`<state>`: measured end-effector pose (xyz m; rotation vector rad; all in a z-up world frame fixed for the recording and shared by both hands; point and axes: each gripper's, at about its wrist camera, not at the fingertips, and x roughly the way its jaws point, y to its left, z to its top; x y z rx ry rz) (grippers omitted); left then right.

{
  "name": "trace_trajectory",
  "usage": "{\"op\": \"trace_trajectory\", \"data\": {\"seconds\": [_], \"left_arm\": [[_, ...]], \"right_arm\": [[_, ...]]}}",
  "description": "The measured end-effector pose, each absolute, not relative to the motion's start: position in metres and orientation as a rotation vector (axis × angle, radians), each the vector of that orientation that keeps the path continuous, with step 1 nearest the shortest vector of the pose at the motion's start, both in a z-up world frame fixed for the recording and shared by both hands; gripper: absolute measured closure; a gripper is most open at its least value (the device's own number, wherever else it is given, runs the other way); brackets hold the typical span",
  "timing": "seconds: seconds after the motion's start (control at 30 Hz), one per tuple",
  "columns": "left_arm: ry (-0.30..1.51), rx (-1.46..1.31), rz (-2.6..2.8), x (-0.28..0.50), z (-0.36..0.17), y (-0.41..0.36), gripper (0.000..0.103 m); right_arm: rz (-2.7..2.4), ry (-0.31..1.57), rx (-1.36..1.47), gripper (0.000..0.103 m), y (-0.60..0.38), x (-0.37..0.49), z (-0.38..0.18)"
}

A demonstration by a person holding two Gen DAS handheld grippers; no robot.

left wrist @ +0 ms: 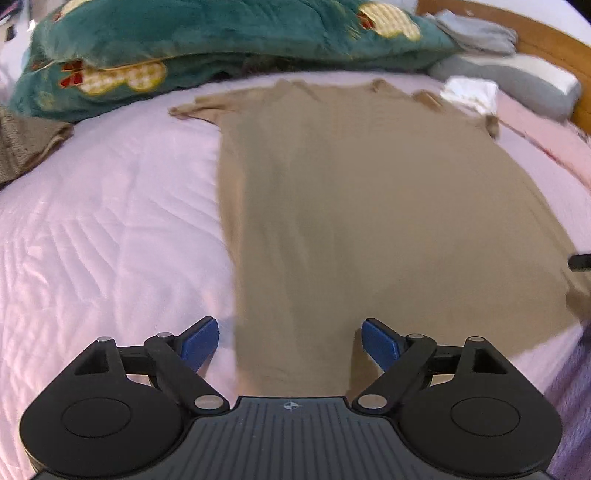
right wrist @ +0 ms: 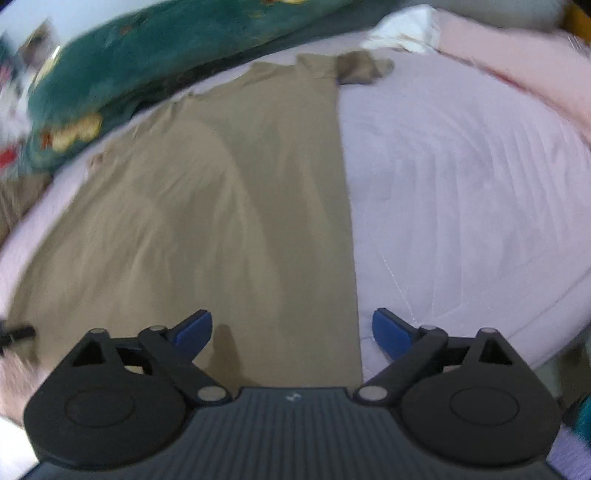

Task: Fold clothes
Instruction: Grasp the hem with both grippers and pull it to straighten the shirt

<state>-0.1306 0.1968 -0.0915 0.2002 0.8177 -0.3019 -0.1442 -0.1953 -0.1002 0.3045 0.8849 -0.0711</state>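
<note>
A tan T-shirt [left wrist: 369, 206] lies flat on the pale pink bedspread [left wrist: 110, 221], neck end far from me, sleeves tucked near its top corners. My left gripper [left wrist: 290, 343] hovers open over the shirt's near left corner, blue pads [left wrist: 201, 341] wide apart with nothing pressed between them. In the right wrist view the same shirt [right wrist: 221, 206] stretches away, its right edge running straight down the bedspread [right wrist: 461, 192]. My right gripper [right wrist: 291, 332] stands open above the shirt's near right corner, and its pads [right wrist: 388, 332] grip nothing.
A dark green patterned quilt [left wrist: 184, 48] is bunched along the far side. Grey folded clothes [left wrist: 476, 31] and a grey pillow [left wrist: 517, 81] lie far right beside a wooden headboard [left wrist: 554, 40]. A brown garment [left wrist: 26, 144] sits at the left. White cloth [right wrist: 402, 29] lies beyond the shirt.
</note>
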Motion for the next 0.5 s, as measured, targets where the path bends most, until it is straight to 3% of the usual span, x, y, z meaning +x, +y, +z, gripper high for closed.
{"op": "trace_trajectory", "data": {"seconds": [0.03,0.07,0.1,0.13,0.17,0.23,0.33,0.5], "left_arm": [[0.805,0.242,-0.298,-0.135,-0.095,0.192,0.021],[0.797,0.255,-0.297,-0.139,-0.097,0.191,0.026],[0.789,0.25,-0.297,-0.14,-0.097,0.191,0.032],[0.783,0.235,-0.297,-0.141,-0.096,0.192,0.045],[0.778,0.22,-0.292,-0.142,-0.093,0.193,0.063],[0.783,0.194,-0.296,-0.141,-0.09,0.197,0.088],[0.802,0.185,-0.309,-0.141,-0.086,0.204,0.095],[0.817,0.193,-0.324,-0.148,-0.084,0.218,0.096]], "right_arm": [[-0.071,0.896,0.268,0.019,-0.192,-0.146,-0.099],[-0.068,0.896,0.258,0.036,-0.19,-0.147,-0.097],[-0.065,0.896,0.247,0.083,-0.189,-0.147,-0.096],[-0.062,0.896,0.239,0.101,-0.188,-0.148,-0.094],[-0.063,0.899,0.261,0.1,-0.19,-0.149,-0.095],[-0.055,0.91,0.262,0.1,-0.192,-0.149,-0.096],[-0.054,0.96,0.191,0.101,-0.186,-0.138,-0.091],[-0.075,1.08,-0.036,0.103,-0.17,-0.135,-0.087]]}}
